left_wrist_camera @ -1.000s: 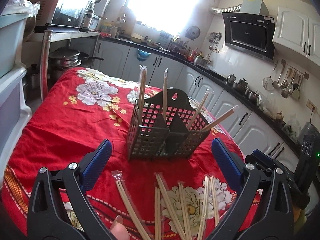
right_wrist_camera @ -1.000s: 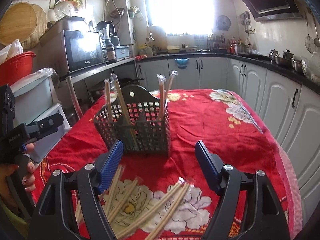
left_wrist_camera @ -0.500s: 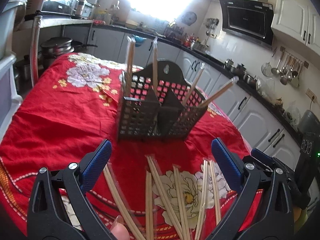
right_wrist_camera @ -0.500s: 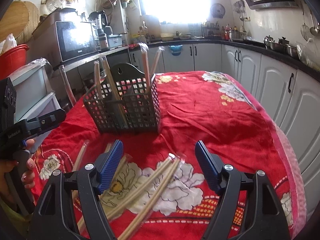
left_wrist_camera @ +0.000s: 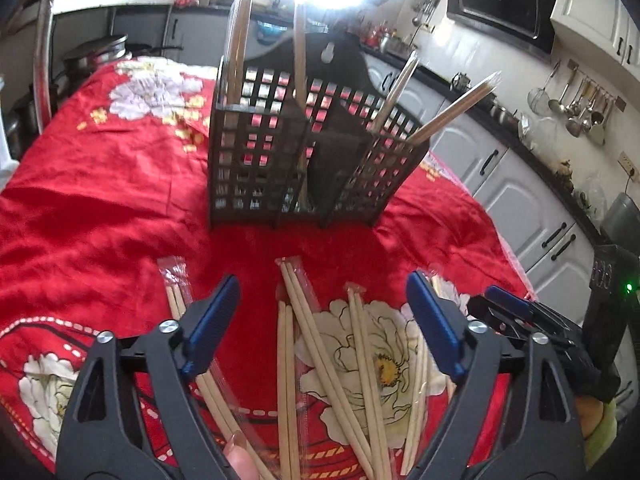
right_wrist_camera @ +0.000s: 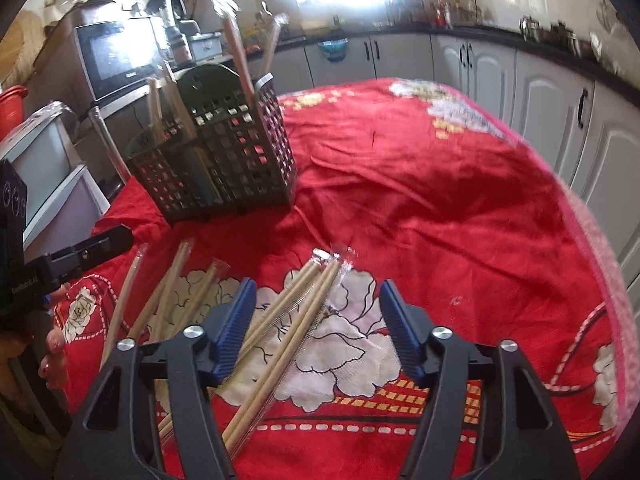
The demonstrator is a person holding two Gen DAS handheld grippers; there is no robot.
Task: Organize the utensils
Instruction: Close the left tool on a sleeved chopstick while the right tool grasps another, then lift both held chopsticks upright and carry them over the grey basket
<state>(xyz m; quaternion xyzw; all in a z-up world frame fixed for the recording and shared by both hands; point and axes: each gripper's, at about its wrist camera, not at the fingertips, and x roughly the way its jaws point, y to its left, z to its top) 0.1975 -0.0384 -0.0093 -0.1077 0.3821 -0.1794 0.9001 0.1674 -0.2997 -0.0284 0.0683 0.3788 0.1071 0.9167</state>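
A dark lattice utensil basket (left_wrist_camera: 304,152) stands on the red flowered tablecloth (left_wrist_camera: 100,184) with several wrapped chopstick pairs upright in it; it also shows in the right wrist view (right_wrist_camera: 224,160). Several more wrapped chopstick pairs (left_wrist_camera: 328,360) lie loose on the cloth in front of it. My left gripper (left_wrist_camera: 320,324) is open and empty, low over these loose pairs. My right gripper (right_wrist_camera: 318,328) is open and empty, just above two wrapped pairs (right_wrist_camera: 296,316) lying side by side.
White kitchen cabinets (right_wrist_camera: 540,92) run along the table's right side and back. A microwave (right_wrist_camera: 116,56) and storage bins (right_wrist_camera: 44,184) stand at the left. The other gripper's body (left_wrist_camera: 560,344) sits close on the left view's right edge.
Both grippers have tilted down and dropped lower toward the loose chopsticks on the cloth. The right gripper has shifted right of the basket. Both stay open.
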